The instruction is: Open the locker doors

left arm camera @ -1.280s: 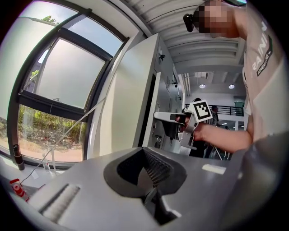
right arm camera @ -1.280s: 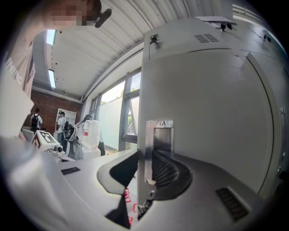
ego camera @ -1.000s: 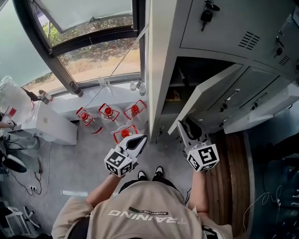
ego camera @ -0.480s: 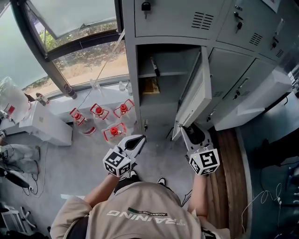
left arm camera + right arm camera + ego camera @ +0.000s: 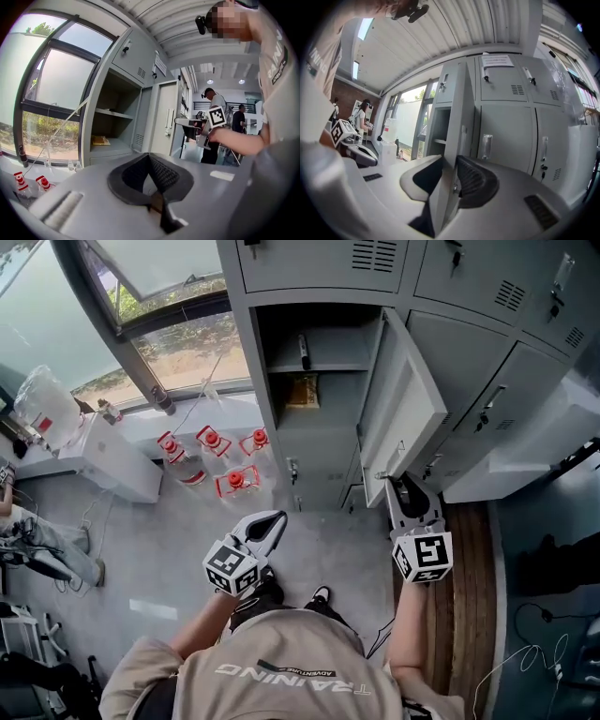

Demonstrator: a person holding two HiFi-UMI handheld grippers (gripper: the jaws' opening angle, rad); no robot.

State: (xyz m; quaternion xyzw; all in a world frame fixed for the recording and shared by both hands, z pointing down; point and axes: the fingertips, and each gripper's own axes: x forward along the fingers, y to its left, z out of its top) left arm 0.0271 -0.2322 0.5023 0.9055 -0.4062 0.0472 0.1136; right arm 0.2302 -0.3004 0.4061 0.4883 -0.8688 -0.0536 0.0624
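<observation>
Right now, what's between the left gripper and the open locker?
Just bare grey floor between the left gripper and the open locker. The head view shows it. The red-capped water bottles stand off to one side.

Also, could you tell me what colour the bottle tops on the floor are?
Red; the bottle tops show best in the head view.

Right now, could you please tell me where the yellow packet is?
In the head view, the yellow packet lies in the open locker, under the shelf, left of the swung-open door.
</observation>
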